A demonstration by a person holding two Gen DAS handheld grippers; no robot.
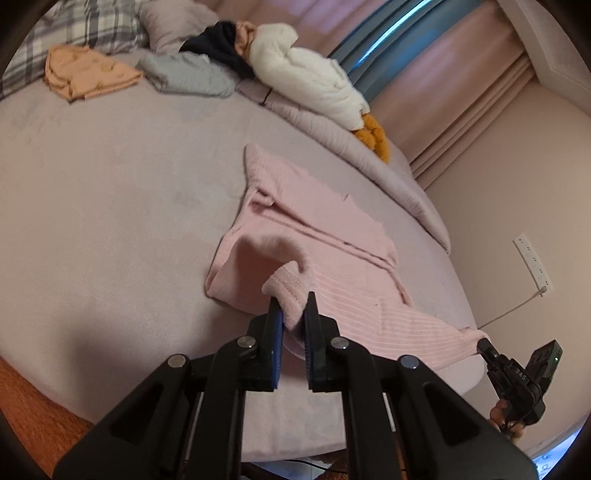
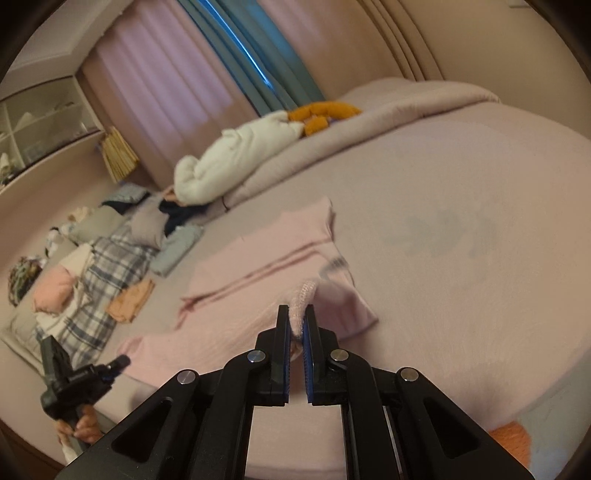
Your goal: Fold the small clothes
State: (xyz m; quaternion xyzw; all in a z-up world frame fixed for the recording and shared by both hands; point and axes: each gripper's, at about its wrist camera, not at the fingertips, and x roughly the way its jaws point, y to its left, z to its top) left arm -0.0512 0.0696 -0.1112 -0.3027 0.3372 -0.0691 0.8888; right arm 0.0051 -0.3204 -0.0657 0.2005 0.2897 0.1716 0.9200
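Observation:
A pink ribbed knit sweater [image 1: 325, 221] lies spread on the mauve bed, front placket up; it also shows in the right wrist view [image 2: 258, 269]. My left gripper [image 1: 293, 306] is shut on a sleeve cuff [image 1: 286, 286] and holds it lifted over the sweater body. My right gripper [image 2: 297, 314] is shut on the other sleeve cuff [image 2: 304, 295], also lifted. The right gripper shows at the lower right of the left wrist view [image 1: 484, 345], and the left gripper at the lower left of the right wrist view [image 2: 120, 360].
Folded orange [image 1: 88, 72] and grey-blue [image 1: 188, 74] clothes lie at the far end by plaid pillows [image 1: 85, 26]. A white garment [image 1: 314, 77], a dark one and a mustard one [image 1: 373, 134] sit on the rolled duvet [image 1: 388, 170]. Curtains and a wall socket [image 1: 532, 264] stand beyond the bed.

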